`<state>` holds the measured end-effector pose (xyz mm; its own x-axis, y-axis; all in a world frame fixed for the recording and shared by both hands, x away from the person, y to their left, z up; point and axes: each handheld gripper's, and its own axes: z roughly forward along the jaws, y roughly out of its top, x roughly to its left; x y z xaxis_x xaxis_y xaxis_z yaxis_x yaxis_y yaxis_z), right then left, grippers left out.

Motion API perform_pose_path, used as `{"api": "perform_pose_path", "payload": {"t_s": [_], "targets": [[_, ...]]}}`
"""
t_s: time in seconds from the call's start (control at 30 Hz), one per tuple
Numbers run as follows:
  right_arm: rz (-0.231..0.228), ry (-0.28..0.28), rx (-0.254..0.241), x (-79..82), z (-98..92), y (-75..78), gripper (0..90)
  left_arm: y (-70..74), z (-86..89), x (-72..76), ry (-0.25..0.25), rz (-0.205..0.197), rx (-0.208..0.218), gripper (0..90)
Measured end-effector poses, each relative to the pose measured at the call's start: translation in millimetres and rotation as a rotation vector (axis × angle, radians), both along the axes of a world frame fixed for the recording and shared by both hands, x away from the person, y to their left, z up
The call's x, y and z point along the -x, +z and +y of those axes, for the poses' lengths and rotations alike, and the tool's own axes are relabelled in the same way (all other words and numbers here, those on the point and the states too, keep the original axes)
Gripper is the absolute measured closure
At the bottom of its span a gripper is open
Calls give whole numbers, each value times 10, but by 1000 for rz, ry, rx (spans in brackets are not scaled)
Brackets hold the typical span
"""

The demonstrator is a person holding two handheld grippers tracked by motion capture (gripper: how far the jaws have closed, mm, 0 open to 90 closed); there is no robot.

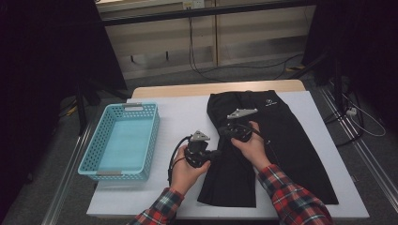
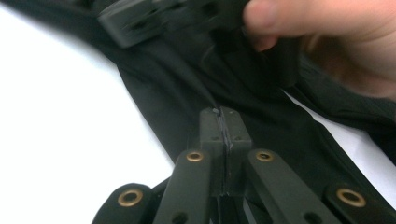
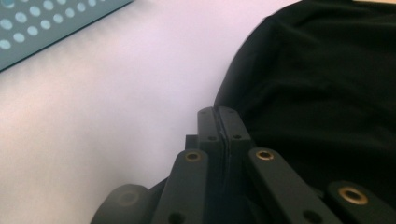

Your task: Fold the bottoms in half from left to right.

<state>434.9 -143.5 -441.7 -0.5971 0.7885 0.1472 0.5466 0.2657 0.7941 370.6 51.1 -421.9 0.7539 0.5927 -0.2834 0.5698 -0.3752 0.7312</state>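
Note:
A black garment (image 1: 281,140) lies flat on the white table (image 1: 183,117), with a small white logo near its far end. My left gripper (image 1: 219,153) sits at the garment's left edge. In the left gripper view its jaws (image 2: 223,112) are shut, and a raised fold of the black cloth (image 2: 261,116) runs into their tips. My right gripper (image 1: 225,131) is a little farther up the same edge. Its jaws (image 3: 217,111) are closed where the hem of the garment (image 3: 327,93) meets them.
A light blue perforated basket (image 1: 89,159) stands on the table's left side, and its wall shows in the right gripper view (image 3: 46,28). The person's right hand (image 2: 336,37) is close above the left gripper. Cables lie on the floor beyond the table.

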Motion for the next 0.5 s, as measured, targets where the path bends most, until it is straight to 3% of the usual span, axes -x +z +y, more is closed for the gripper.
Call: {"api": "perform_pose_path", "payload": {"t_s": [0.13,0.23,0.37,0.5], "targets": [[-22,-15,1,83,-130,77,893,2,-30,-2,0,7,25,900],[-41,-31,39,243,-345,143,893,6,-109,8,-21,8,35,899],[-23,-58,66,397,-579,152,892,-10,-171,18,-32,17,41,900],[-14,-63,116,482,-667,113,889,-50,-253,35,-51,30,34,900]]}}
